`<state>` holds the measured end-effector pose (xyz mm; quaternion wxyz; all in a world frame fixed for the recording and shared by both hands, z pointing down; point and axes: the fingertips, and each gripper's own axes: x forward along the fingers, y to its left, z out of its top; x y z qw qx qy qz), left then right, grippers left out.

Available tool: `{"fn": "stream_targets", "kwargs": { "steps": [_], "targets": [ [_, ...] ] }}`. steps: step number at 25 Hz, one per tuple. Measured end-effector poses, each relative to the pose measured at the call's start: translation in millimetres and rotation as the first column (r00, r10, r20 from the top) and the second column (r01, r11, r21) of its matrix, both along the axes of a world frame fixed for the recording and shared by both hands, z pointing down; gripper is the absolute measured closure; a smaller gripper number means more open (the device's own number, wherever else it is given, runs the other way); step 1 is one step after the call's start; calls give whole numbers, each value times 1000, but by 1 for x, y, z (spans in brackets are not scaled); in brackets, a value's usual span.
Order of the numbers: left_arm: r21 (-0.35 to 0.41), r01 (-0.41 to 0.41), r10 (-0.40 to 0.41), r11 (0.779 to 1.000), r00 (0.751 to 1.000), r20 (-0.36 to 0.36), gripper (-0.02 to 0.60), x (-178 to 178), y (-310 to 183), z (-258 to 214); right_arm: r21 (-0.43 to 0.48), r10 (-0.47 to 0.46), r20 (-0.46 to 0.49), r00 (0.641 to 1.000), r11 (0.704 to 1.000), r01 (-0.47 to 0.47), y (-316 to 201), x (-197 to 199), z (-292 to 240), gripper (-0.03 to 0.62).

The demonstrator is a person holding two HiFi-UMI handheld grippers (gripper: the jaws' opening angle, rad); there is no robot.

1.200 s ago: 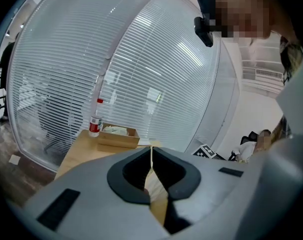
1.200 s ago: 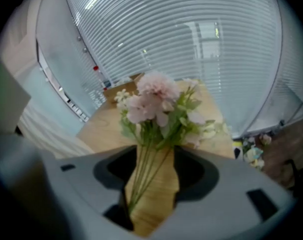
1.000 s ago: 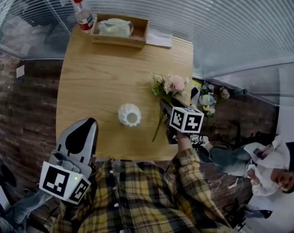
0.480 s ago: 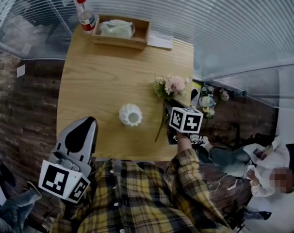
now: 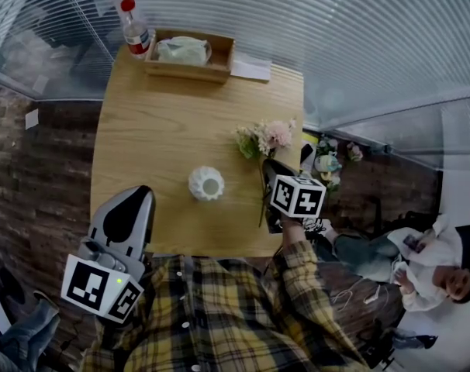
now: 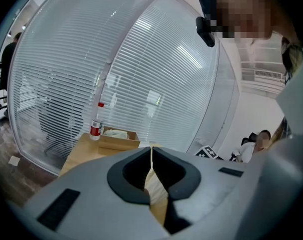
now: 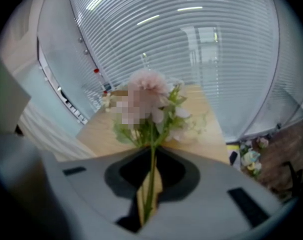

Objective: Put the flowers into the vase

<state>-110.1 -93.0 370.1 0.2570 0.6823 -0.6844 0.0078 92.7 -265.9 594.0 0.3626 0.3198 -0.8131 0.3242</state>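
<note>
**A:** What makes this grab a good one?

**B:** The right hand-held gripper (image 7: 151, 158) has just been closing its jaws, and they now pinch the thin green stems of the bunch of pink and white flowers (image 7: 149, 101). The blooms stand beyond the tips. I'd keep the squeeze firm, lift clear of the light wooden table (image 5: 165, 122), then swing the stem ends downward.

**A:** And the target?

**B:** The white ribbed vase (image 5: 207, 184) stands upright to that gripper's left, near but apart. The left hand-held gripper (image 6: 151, 151) has its jaws together on nothing, by the table's near edge.
</note>
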Motion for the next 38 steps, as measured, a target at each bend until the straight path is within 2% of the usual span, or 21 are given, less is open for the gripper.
{"fn": "stream_targets", "kwargs": {
  "steps": [14, 23, 30, 38],
  "targets": [
    [78, -32, 31, 996, 999, 10, 558, 13, -8, -24, 93, -1, 116, 993, 996, -10, -8, -9, -61, 556],
    [105, -28, 27, 994, 1000, 8, 558, 19, -4, -35, 229, -68, 259, 964, 973, 7, -9, -38, -146, 556],
    [114, -23, 22, 993, 1000, 10, 558, 22, 2, -39, 362, -156, 402, 902, 932, 0, -6, -70, -236, 556],
    [127, -8, 5, 992, 1000, 16, 558, 26, 11, -44, 516, -304, 541, 784, 856, -24, 16, -106, -338, 556]
  ]
}}
